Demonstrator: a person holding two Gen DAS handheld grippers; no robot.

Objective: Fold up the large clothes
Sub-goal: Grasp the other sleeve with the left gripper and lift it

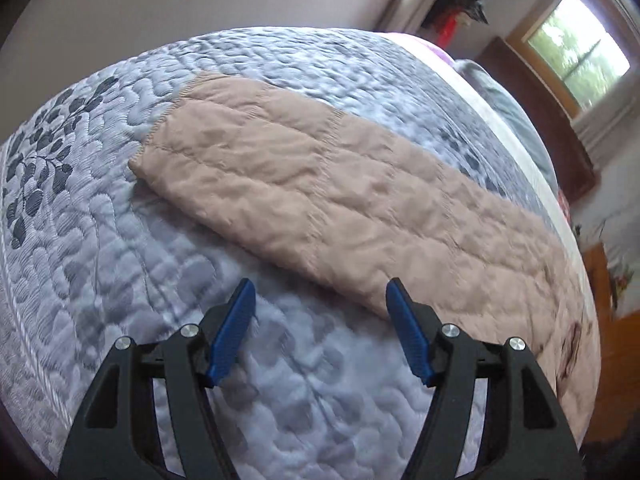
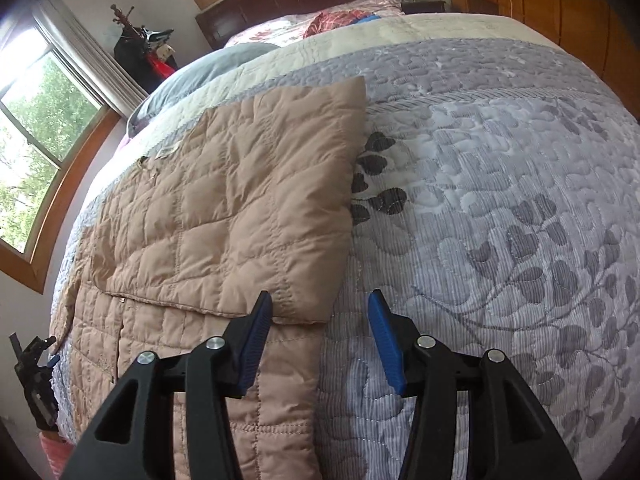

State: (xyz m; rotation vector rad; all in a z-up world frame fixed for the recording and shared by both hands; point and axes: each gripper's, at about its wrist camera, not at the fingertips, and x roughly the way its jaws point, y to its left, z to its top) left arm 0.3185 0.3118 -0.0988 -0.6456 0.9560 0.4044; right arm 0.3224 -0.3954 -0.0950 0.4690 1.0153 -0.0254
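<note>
Black gripper arms with blue pads are filling the bottom of both wrist views. Under them a grey quilted bedspread (image 2: 500,208), stitched with darker leaf sprigs, is covering the whole bed, and a cream band of bedding is running across it toward the dark wooden headboard (image 2: 296,4).

On the bedspread a tan quilted garment (image 2: 224,216) is lying flat, partly folded. In the right wrist view one panel is lying doubled over the lower layer, its folded edge running across just in front of the gripper, and the lower layer is reaching to the bed's near edge. In the left wrist view the same garment is showing as a long band running from the middle of the bedspread toward the bed's right edge.

A grey pillow (image 2: 192,76) is sitting near the head of the bed on the window side.

The left gripper (image 1: 320,300) is hovering with its jaws standing wide apart and nothing between them; its right finger is overlapping the garment's near edge in the picture. The right gripper (image 2: 320,308) is hanging partly open and empty, its jaws straddling the garment's right edge, the left finger (image 2: 256,340) over the tan cloth.
</note>
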